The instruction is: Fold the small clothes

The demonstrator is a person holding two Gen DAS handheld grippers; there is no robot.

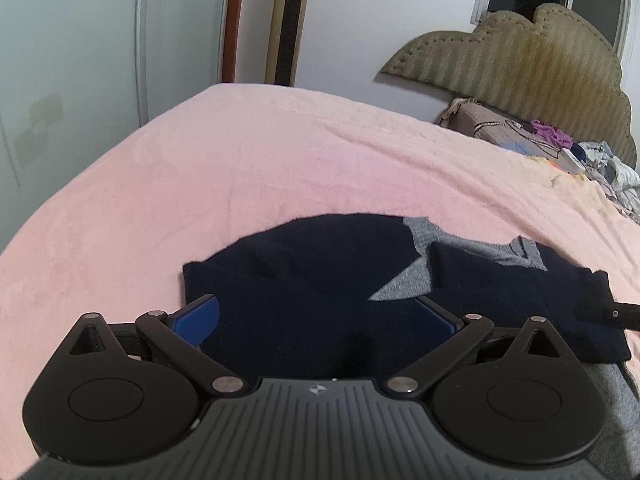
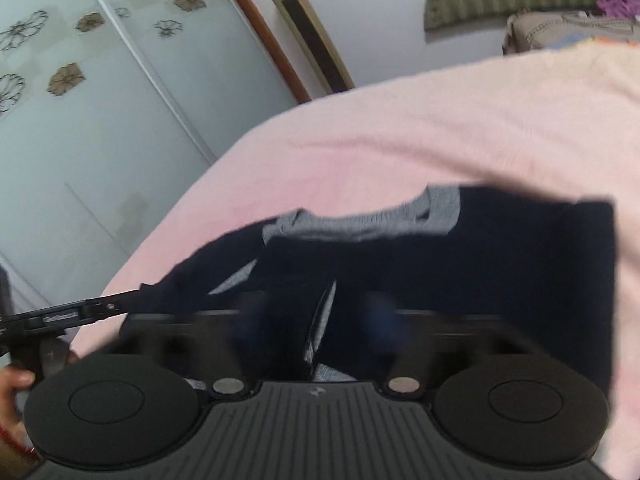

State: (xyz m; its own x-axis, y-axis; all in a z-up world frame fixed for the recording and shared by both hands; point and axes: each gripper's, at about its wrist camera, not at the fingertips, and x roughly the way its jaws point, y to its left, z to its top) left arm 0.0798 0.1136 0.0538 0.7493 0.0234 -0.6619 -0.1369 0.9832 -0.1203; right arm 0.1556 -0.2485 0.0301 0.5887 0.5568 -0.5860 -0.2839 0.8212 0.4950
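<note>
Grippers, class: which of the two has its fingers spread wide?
The left gripper: its blue fingers stand apart over the sweater. The right gripper pinches cloth.

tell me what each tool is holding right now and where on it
The left tool is open, holding nothing, its fingers over the navy sweater. The right tool looks shut on a fold of the sweater's near edge, though blur hides the exact spot.

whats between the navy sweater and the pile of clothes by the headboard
Only bare pink blanket lies between the navy sweater and the pile of clothes, as the left wrist view shows.
</note>
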